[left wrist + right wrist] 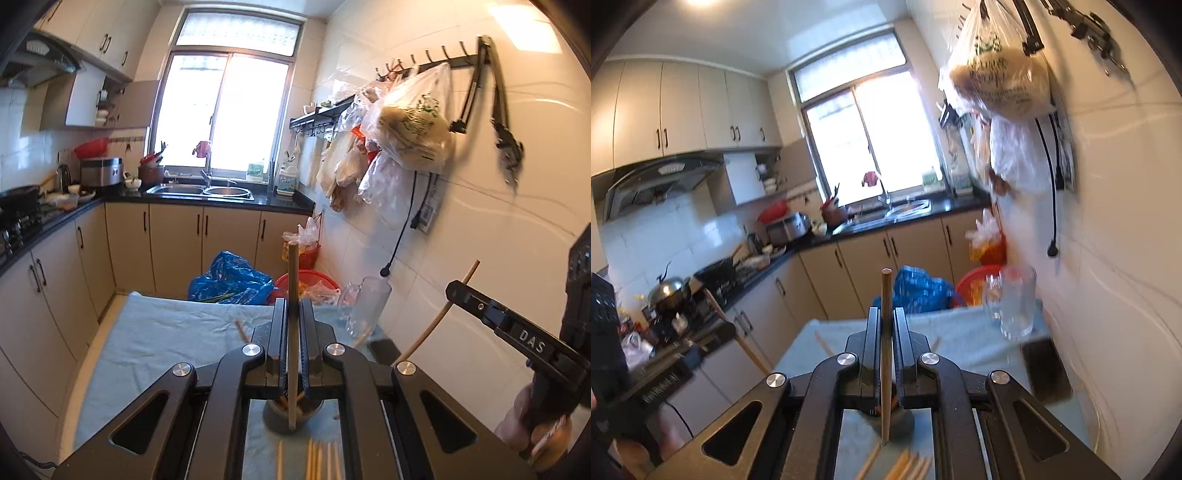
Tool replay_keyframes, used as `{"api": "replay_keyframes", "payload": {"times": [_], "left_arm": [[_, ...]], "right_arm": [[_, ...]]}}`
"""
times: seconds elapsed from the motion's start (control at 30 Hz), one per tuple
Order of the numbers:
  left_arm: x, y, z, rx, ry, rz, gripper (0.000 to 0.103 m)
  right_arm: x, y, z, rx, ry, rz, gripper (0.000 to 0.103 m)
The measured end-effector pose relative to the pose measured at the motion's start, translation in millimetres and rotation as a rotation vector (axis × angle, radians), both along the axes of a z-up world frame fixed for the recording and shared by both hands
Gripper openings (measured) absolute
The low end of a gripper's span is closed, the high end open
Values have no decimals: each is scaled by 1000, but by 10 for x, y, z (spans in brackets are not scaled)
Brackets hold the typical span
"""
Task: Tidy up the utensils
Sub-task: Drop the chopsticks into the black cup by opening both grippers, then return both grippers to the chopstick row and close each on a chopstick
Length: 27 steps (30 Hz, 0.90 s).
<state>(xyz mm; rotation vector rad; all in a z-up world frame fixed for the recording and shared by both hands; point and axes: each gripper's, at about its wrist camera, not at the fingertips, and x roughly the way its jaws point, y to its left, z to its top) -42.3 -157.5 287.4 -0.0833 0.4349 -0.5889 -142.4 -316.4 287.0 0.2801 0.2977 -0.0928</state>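
A desk (155, 332) under a pale blue cloth (177, 343) carries a glass jug (367, 306) at its far right. The left gripper (293, 325) has its jaws clamped on one upright chopstick (293, 280). The right gripper (886, 332) likewise pinches a chopstick (886, 306). Below both sits a dark cup (291, 415) holding sticks; loose chopsticks (317, 461) lie beside it on the cloth.

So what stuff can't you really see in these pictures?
- Dark holder, left wrist view: the left tongs cover most of it, so what is inside cannot be counted.
- Loose chopsticks, right wrist view: cut off by the bottom edge.
- Glass mug, right wrist view: blurred, so whether it holds anything is unclear.
- Dark flat thing by the wall: unidentifiable.
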Motion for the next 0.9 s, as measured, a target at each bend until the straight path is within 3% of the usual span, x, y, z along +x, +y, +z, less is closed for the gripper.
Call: {"api": "replay_keyframes", "payload": {"times": [0.17, 0.33, 0.5, 0.67, 0.73, 0.8, 0.83, 0.9], "left_arm": [[314, -252, -146, 22, 8, 19, 6], [530, -388, -445, 59, 82, 4, 6], [568, -358, -612, 77, 112, 10, 6], [503, -314, -602, 78, 88, 18, 8], [438, -275, -570, 83, 71, 15, 17], [361, -206, -510, 73, 59, 20, 31], [317, -156, -475, 63, 52, 24, 36], [217, -49, -399, 47, 39, 30, 37]], "right_arm": [[331, -64, -101, 1, 0, -35, 7], [638, -160, -477, 38, 89, -41, 7], [808, -242, -795, 64, 170, -34, 8], [858, -283, -897, 74, 202, -39, 10], [869, -289, -899, 74, 208, -41, 19], [853, -294, -885, 74, 208, -47, 40], [842, -294, -869, 72, 206, -52, 41], [793, -277, -824, 67, 203, -53, 42]]}}
